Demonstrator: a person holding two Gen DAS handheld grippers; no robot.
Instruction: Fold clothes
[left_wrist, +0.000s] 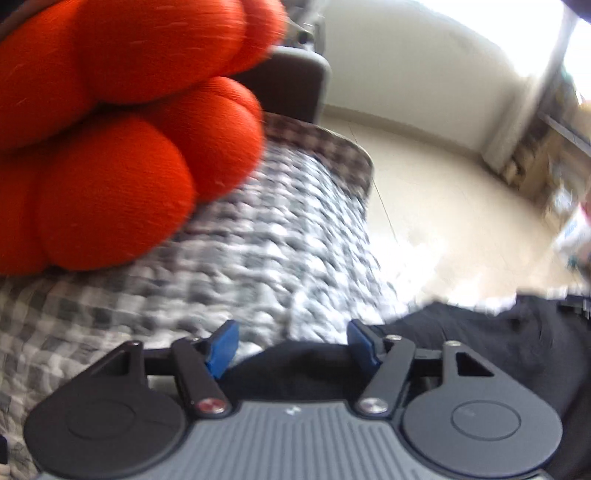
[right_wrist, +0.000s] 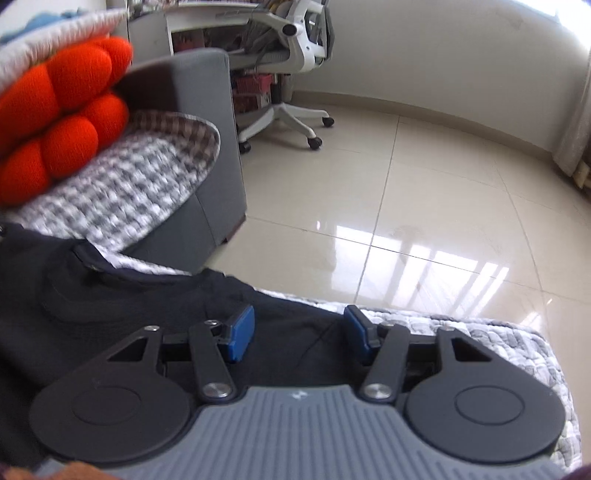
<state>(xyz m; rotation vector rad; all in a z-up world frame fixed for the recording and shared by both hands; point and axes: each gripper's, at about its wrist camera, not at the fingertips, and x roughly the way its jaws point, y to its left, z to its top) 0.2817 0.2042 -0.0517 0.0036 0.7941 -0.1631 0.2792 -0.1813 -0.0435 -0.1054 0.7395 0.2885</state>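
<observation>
Left gripper (left_wrist: 291, 345) & right gripper (right_wrist: 299, 334) hover w/ jaws part-open, gripping nothing, over a dark garment (right_wrist: 122, 295) lying on the checked sofa cover (left_wrist: 240, 236) near an orange cushion (left_wrist: 110, 129); next pinch should take an edge squarely.

The left gripper (left_wrist: 293, 345), black-armed with blue rubber pads (left_wrist: 222, 347), points toward twelve o'clock, jaws parted, nothing pinched between them; the right gripper (right_wrist: 300, 334) matches it, blue pads (right_wrist: 241, 332) spread apart, gripping nothing
</observation>
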